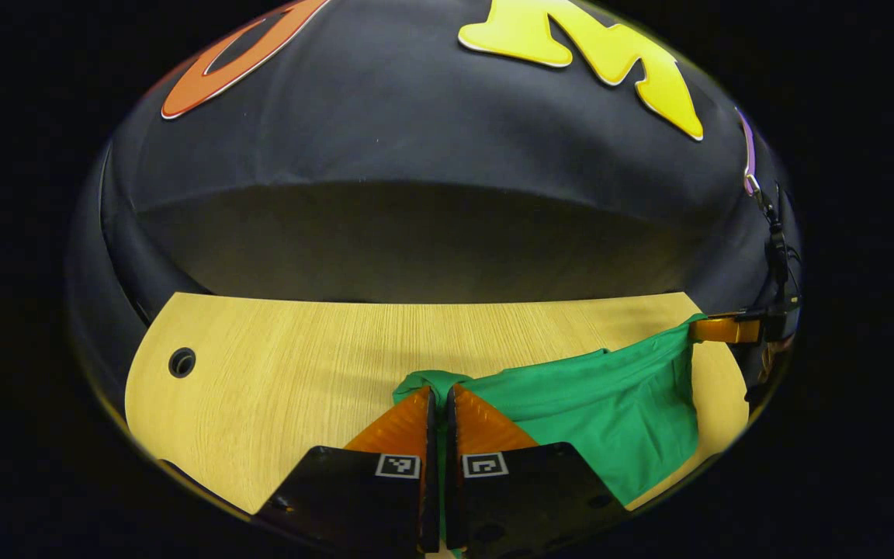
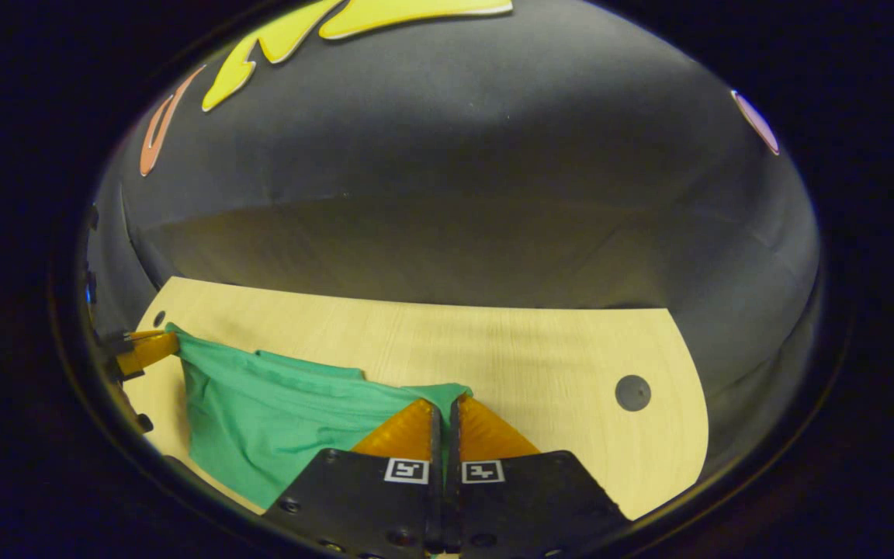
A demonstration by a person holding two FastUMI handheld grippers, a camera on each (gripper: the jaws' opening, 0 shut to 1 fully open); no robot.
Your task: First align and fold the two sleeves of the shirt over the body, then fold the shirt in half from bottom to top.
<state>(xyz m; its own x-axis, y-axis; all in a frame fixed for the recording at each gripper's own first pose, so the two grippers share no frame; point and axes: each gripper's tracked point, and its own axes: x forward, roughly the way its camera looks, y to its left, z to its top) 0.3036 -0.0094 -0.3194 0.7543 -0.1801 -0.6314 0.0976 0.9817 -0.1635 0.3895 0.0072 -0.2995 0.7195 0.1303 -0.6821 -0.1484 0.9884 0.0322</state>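
In the left gripper view, the left gripper (image 1: 438,397) is pinching a bunched corner of the green shirt (image 1: 610,411), its fingers pressed together on the cloth. The shirt is hanging slack above the wooden table (image 1: 284,365), stretching off toward the right gripper (image 1: 715,330).

In the right gripper view, the right gripper (image 2: 445,410) is clamping another corner, the fabric sagging in soft folds toward the left gripper at the far edge.
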